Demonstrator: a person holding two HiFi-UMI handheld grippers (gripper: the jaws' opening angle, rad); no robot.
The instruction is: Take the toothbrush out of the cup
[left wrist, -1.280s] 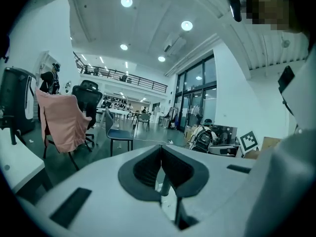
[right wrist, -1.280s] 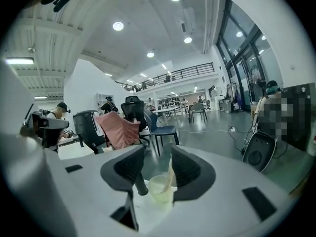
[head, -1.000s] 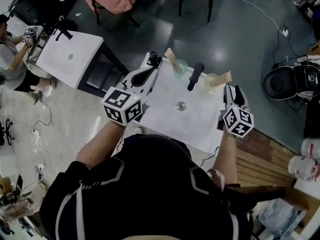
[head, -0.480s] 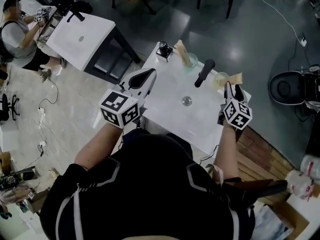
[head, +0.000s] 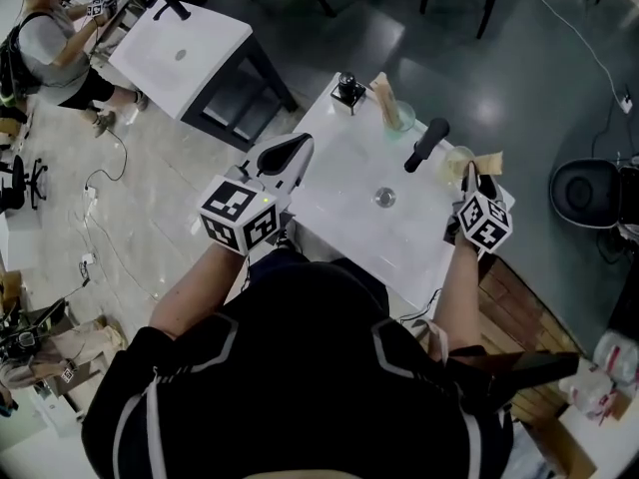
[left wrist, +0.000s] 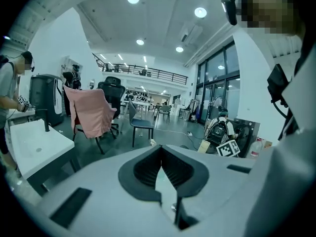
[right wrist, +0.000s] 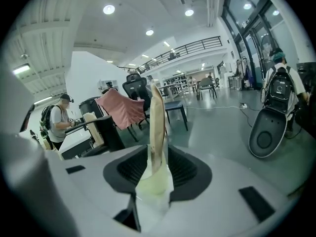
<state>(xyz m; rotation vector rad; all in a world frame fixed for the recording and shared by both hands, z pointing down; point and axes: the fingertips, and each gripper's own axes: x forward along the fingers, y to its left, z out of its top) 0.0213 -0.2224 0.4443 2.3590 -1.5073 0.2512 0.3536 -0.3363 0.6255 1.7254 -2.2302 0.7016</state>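
Note:
On the white table [head: 339, 183] stand two pale cups, each with a tan toothbrush in it. The right cup [head: 457, 160] holds a toothbrush [head: 487, 162] at the table's right edge. My right gripper [head: 476, 181] is at that cup. In the right gripper view the cup [right wrist: 154, 185] and its upright toothbrush [right wrist: 158, 125] sit between the closing jaws of that gripper [right wrist: 158, 158]; I see no firm press. The left cup [head: 400, 119] with its toothbrush [head: 384, 96] is at the far edge. My left gripper [head: 285, 153] [left wrist: 161, 154] hangs shut and empty over the table's left side.
A black handle [head: 426, 144] sticks up between the cups, beside a small metal disc [head: 384, 198]. A black device [head: 348, 90] sits at the far corner. A second white table [head: 180, 58] with a person stands at upper left; a round black bin [head: 584, 190] is right.
My right gripper has sunk down to the right cup, which now sits between its jaws. The left gripper has drifted a little.

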